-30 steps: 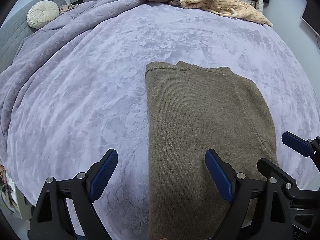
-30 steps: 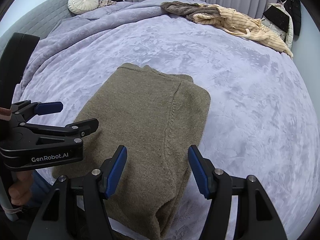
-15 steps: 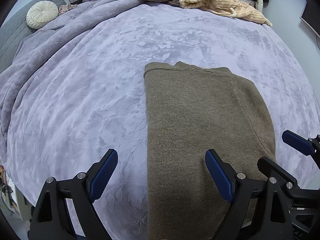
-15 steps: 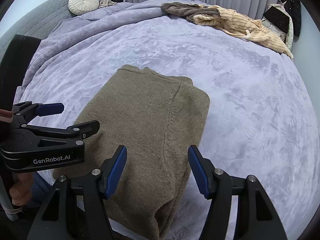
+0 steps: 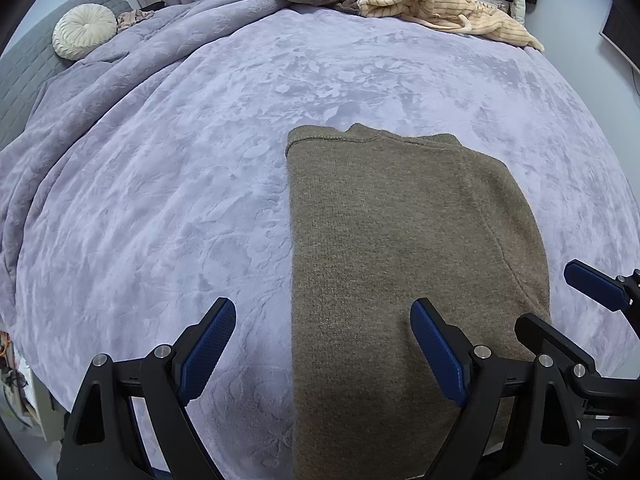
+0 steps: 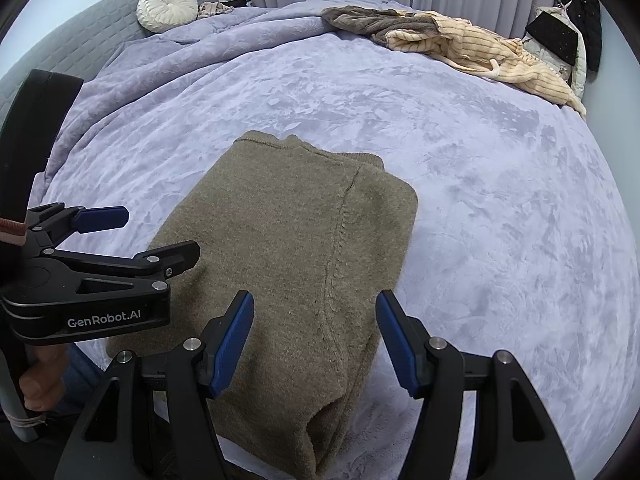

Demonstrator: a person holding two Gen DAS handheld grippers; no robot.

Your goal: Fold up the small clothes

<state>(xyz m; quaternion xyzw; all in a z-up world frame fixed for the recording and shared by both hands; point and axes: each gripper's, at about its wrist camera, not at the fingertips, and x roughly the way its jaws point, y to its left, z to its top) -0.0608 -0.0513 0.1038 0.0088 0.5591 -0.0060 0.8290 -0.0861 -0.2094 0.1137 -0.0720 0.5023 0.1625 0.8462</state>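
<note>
Olive knit sweater unmoved on lavender bedspread, left tongs and right tongs still apart, empty.

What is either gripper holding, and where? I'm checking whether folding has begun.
Nothing: both the left gripper and right gripper hover open above the folded brown sweater.

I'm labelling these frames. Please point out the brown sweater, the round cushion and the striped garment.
brown sweater (image 5: 400, 240), left wrist view, middle of its top layer
round cushion (image 6: 167, 9), right wrist view, its centre
striped garment (image 6: 480, 50), right wrist view, its middle
</note>
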